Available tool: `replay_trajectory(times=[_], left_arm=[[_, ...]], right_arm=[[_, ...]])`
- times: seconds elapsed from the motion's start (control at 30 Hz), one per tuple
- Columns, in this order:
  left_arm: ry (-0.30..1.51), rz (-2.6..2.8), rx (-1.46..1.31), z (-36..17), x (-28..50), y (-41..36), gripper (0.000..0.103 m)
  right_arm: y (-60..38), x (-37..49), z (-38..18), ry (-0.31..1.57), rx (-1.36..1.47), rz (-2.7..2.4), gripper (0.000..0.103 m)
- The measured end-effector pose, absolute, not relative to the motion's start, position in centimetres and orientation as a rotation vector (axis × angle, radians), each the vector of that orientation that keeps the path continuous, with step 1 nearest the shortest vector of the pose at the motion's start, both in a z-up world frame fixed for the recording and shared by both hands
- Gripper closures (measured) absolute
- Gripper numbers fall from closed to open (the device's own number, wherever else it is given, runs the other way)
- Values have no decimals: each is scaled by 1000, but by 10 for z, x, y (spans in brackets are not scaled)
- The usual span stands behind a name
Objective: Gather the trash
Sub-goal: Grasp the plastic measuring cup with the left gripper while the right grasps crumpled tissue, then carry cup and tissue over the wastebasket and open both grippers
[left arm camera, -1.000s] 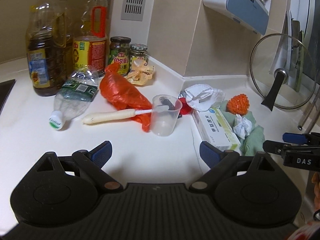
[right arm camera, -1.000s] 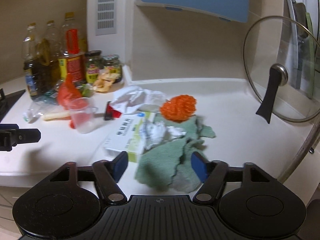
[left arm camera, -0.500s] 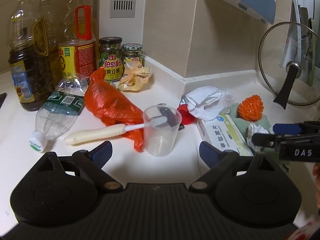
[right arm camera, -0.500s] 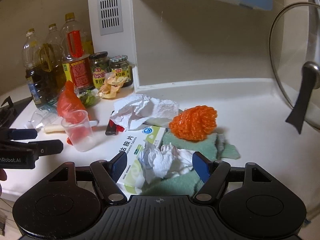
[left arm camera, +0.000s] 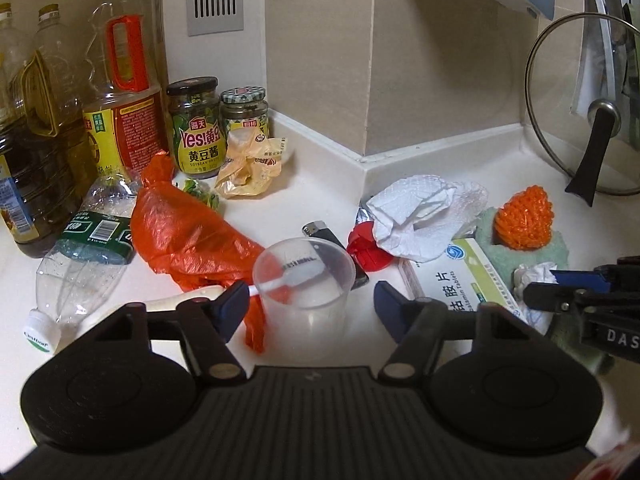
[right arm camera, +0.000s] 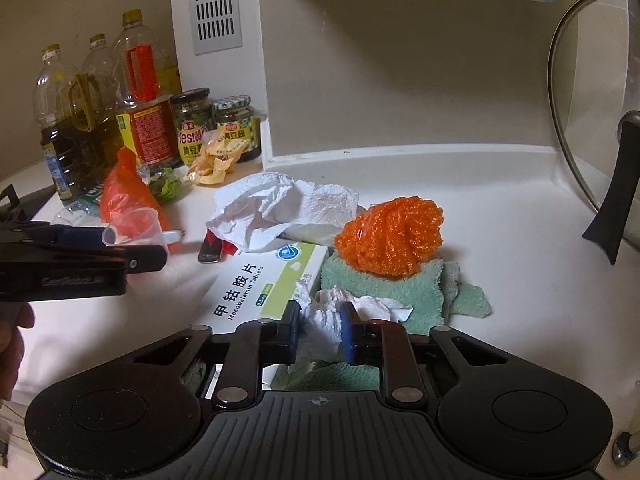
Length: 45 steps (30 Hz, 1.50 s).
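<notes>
— White crumpled tissue point(right arm camera: 320, 322) sits between the blue pads of the right gripper point(right arm camera: 319, 330); the jaws are closing and both pads already press into the wad. It lies where the green cloth point(right arm camera: 400, 284) meets the tablet box point(right arm camera: 256, 284)

— And the left gripper point(left arm camera: 307, 300)?

— Its jaws are closing too, yet they stand apart, one either side of the clear plastic cup point(left arm camera: 306, 300), with a gap on both sides, so nothing is gripped. The cup stands upright on the white counter point(left arm camera: 312, 184), and the head of a white brush point(left arm camera: 192, 300) rests inside it

— What else lies around the cup?

— An orange plastic bag point(left arm camera: 188, 236) just behind and to the left, an empty water bottle point(left arm camera: 80, 264) on its side beyond that, a black lighter point(left arm camera: 324, 234) and a red cap point(left arm camera: 366, 250) behind the cup. Further right, a larger crumpled paper towel point(right arm camera: 276, 208) leans over the box's far end, and an orange mesh scrubber point(right arm camera: 390, 236) rests on the cloth

— Anything at the back?

— Oil bottles point(left arm camera: 120, 92) and two sauce jars point(left arm camera: 196, 128) by the wall, with a yellow wrapper point(left arm camera: 252, 164) in front of the jars — and a glass lid point(left arm camera: 584, 108) propped at the right
</notes>
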<state>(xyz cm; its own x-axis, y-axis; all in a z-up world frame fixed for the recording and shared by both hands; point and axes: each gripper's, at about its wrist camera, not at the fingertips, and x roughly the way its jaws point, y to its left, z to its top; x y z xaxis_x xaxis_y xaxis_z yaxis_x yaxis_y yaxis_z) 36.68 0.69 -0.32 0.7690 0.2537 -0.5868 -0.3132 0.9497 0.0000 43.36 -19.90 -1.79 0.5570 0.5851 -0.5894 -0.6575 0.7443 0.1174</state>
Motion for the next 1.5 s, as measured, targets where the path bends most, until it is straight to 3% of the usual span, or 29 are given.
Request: replay_trajectory(times=[0.1, 0.73, 1.5], left_arm=[[624, 312, -93, -2, 368, 7, 57], [574, 298, -198, 32, 317, 9, 58], [579, 316, -245, 34, 203, -2, 58]], right_arm=[[-200, 433, -16, 644, -117, 730, 84], [-203, 402, 14, 574, -101, 757, 84], [-177, 293, 34, 525, -168, 951, 84]])
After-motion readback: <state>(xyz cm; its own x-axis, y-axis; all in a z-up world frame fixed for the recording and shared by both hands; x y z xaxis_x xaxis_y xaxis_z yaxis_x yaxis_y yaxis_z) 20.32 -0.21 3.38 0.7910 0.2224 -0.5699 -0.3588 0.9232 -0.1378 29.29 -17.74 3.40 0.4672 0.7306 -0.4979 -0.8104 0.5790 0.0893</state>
